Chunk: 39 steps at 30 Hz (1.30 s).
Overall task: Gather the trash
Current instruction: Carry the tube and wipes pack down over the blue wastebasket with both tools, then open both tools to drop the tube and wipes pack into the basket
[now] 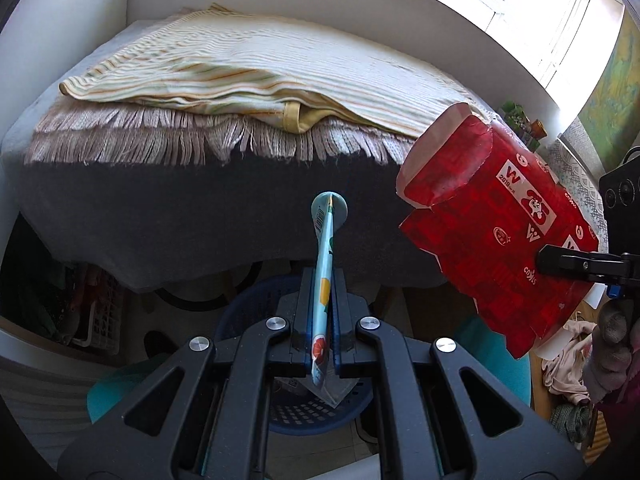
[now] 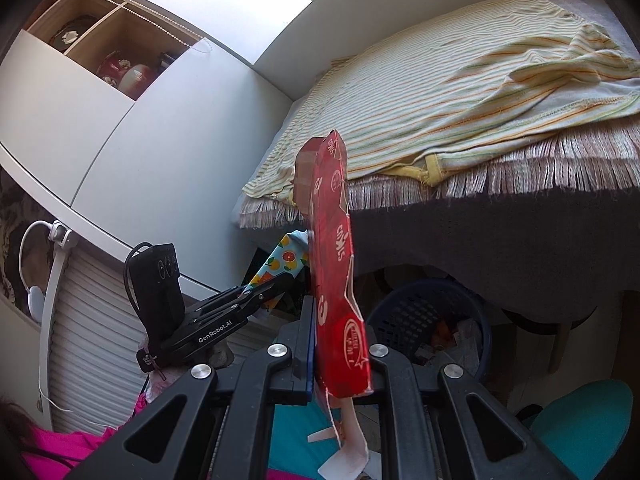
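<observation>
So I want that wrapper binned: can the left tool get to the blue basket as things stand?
Probably yes. The left tool, shut on the blue fruit-print wrapper, hangs above the blue basket, whose open top looks unblocked; the red carton sits off to the side.

Sunlit window behind a bed with striped blanket.

both wrist cameras look forward-down along their fingers, close over the blue basket, sharing the bed edge.

Glaring daylight from the window, deep shadow underneath, sharp focus, curved fisheye edges.
</observation>
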Tool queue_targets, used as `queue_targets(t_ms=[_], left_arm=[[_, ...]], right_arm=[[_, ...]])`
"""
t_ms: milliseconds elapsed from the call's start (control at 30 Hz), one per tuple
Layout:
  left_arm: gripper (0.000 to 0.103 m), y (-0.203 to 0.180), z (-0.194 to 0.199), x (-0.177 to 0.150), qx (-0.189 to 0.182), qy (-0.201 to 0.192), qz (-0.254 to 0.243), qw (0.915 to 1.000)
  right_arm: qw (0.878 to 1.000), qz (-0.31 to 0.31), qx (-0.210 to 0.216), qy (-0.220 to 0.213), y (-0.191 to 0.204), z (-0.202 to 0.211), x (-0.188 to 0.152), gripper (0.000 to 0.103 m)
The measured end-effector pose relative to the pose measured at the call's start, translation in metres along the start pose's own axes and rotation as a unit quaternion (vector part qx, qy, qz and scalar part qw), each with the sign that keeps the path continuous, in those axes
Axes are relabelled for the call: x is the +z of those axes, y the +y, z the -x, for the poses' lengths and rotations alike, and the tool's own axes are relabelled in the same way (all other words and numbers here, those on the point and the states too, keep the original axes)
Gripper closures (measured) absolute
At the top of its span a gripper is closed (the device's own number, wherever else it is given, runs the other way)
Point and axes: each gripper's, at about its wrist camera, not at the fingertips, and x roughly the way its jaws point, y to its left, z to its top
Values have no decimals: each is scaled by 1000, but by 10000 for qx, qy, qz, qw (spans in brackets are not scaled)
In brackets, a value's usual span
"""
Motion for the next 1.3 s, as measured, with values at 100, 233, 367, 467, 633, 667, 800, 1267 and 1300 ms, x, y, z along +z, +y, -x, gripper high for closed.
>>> queue_targets(t_ms=[100,233,367,467,633,667,800,1267,1300], left_arm=[[99,1,-11,-8,10,162,25,9999],[99,1,-27,-18,10,366,71,9993],[99,6,-41,-26,-7,554,157,9983],[99,9,-51,-31,-3,683,212,9974],[99,14,-65,-37,29,868,286,9958],[99,15,-68,-39,39,897,300,9955],[99,21,-74,-45,62,994,352,9944],[99,23,-90,-46,122,1136,438,9925],[99,23,-91,-46,131,1133,437,9925]], right_arm=[[9999,-47,-27,114,-3,-9,-7,95],[9995,-139,-85,265,-8,-21,-15,95],[9989,-193,-169,390,-12,-33,-19,95],[9983,-246,-226,473,-11,-44,-20,95],[9969,-375,-303,614,-26,-55,-28,95],[9967,-387,-324,637,-27,-57,-29,95],[9958,-468,-403,676,-24,-70,-25,95],[9939,-695,-522,672,-37,-85,-24,95],[9939,-703,-521,666,-38,-86,-23,95]])
